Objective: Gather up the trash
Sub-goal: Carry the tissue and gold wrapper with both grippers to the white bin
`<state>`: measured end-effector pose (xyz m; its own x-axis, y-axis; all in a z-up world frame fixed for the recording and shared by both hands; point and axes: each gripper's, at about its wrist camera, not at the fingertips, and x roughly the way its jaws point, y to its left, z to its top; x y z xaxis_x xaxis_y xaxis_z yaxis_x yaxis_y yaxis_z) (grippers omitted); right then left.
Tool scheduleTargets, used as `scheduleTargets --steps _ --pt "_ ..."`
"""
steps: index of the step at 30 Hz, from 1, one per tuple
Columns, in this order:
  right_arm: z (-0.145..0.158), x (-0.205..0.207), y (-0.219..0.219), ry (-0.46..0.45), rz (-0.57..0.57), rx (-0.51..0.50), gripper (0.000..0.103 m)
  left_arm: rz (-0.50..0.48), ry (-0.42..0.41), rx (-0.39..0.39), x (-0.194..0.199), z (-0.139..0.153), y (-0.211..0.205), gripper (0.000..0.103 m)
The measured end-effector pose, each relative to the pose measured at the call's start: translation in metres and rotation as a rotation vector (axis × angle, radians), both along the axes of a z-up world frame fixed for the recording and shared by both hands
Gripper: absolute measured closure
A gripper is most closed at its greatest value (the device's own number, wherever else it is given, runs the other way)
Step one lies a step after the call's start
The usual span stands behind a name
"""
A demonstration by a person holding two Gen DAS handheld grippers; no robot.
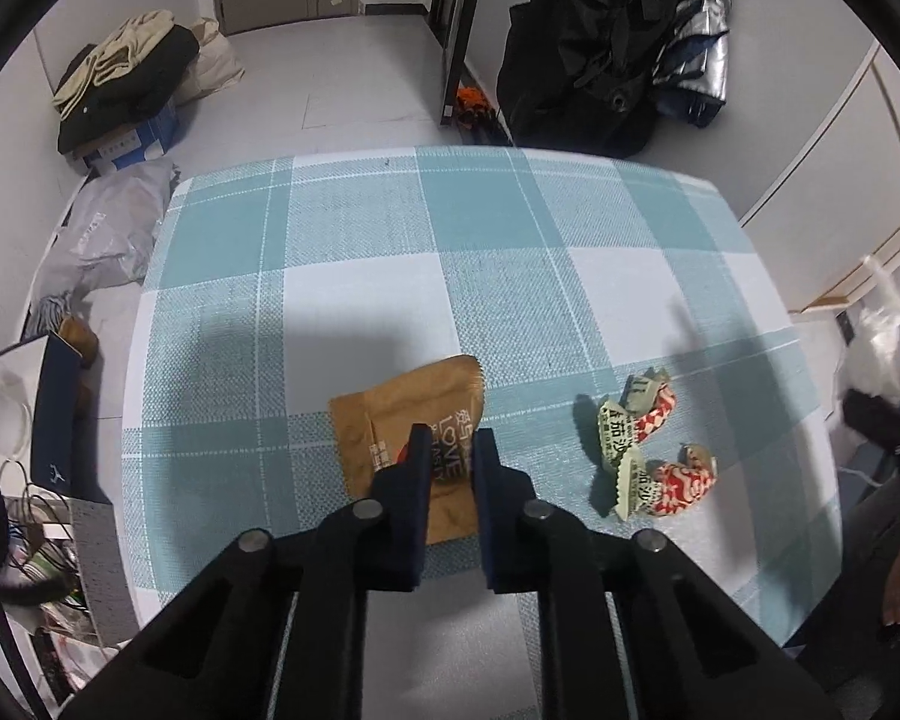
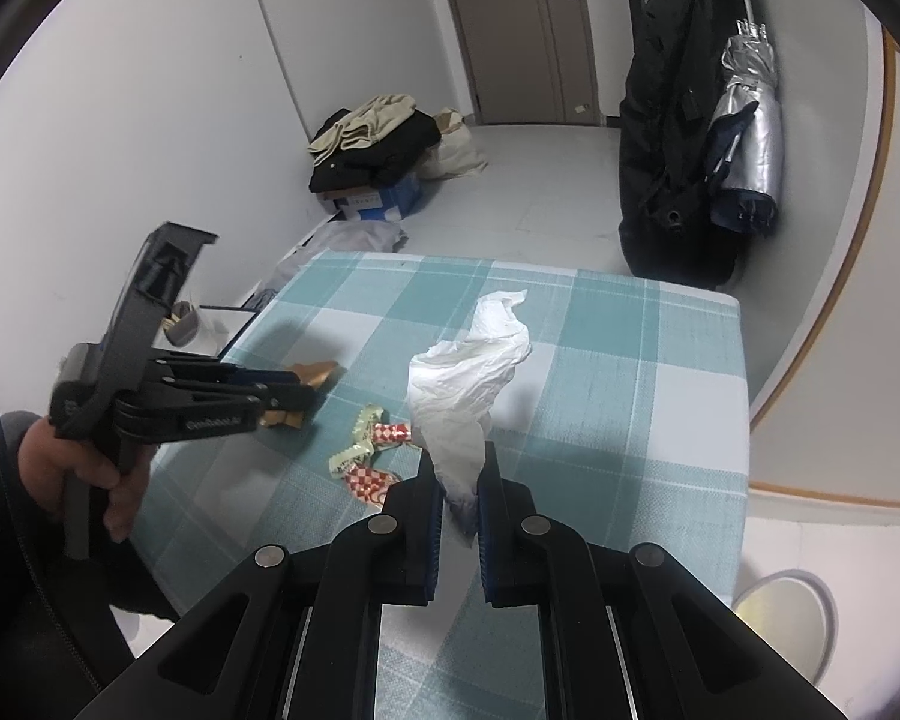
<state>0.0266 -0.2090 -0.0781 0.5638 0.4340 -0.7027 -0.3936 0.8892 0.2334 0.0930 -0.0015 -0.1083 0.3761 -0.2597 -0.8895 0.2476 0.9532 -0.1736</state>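
Left tongs (image 1: 450, 441) pinch the brown wrapper (image 1: 411, 414) on the checked table (image 1: 354, 276). Right tongs (image 2: 457, 468) hold a white plastic bag (image 2: 471, 372) up. Two crumpled red wrappers (image 1: 654, 447) lie beside the brown one.

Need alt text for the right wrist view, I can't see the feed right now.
The right claw pinches a white plastic bag that stands up over the teal-checked tablecloth. To its left, the left claw grips a brown packet, with two red-and-cream wrappers lying between them.
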Motion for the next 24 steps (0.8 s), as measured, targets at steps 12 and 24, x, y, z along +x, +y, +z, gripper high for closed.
scheduleTargets --steps 12,24 --pt "-0.004 -0.002 0.009 0.002 0.0 -0.037 0.094 0.102 -0.015 -0.121 0.001 0.012 0.03 0.101" --pt "0.01 -0.012 0.015 -0.027 0.014 -0.006 0.094 0.084 -0.08 -0.218 -0.012 0.043 0.033 0.101"
